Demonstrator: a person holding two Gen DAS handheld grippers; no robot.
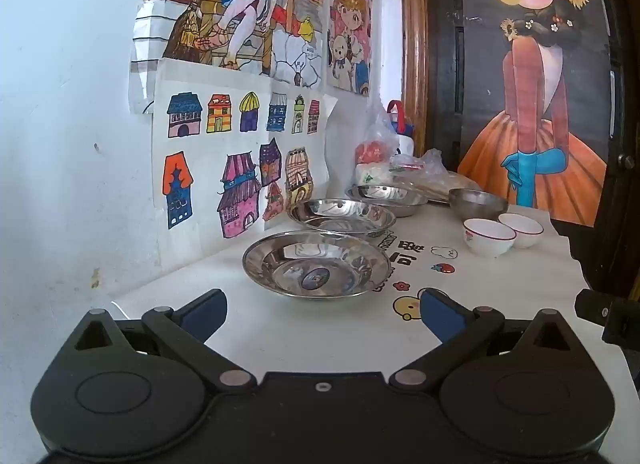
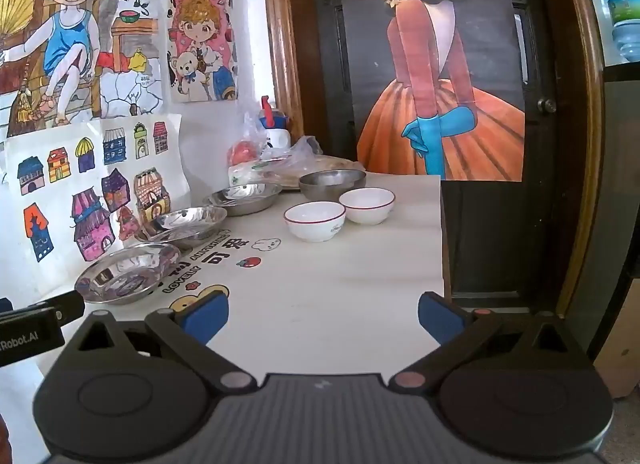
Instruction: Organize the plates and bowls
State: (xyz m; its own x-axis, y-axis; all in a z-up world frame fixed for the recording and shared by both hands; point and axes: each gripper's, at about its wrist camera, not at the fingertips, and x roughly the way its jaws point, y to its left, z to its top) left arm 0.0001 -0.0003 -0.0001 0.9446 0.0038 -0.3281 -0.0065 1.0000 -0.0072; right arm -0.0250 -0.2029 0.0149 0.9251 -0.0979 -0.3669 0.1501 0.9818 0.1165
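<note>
Three steel plates stand in a row along the wall: the nearest [image 1: 316, 264] [image 2: 128, 272], the middle one [image 1: 341, 216] [image 2: 186, 223] and the farthest [image 1: 386, 197] [image 2: 244, 196]. Behind them to the right sits a steel bowl [image 1: 478, 200] [image 2: 332, 183]. Two white bowls with red rims [image 1: 489, 236] [image 1: 522, 228] [image 2: 315, 219] [image 2: 367, 204] stand side by side in front of it. My left gripper [image 1: 323, 314] is open and empty, just short of the nearest plate. My right gripper [image 2: 323, 318] is open and empty over bare tabletop, well short of the white bowls.
The white table [image 2: 320, 288] carries cartoon stickers and ends at a right edge [image 2: 442, 248] beside a dark door. Plastic bags with food [image 1: 380, 155] [image 2: 260, 163] and a jar clutter the back corner. Drawings cover the left wall. The left gripper's body [image 2: 32, 328] shows at the right view's left edge.
</note>
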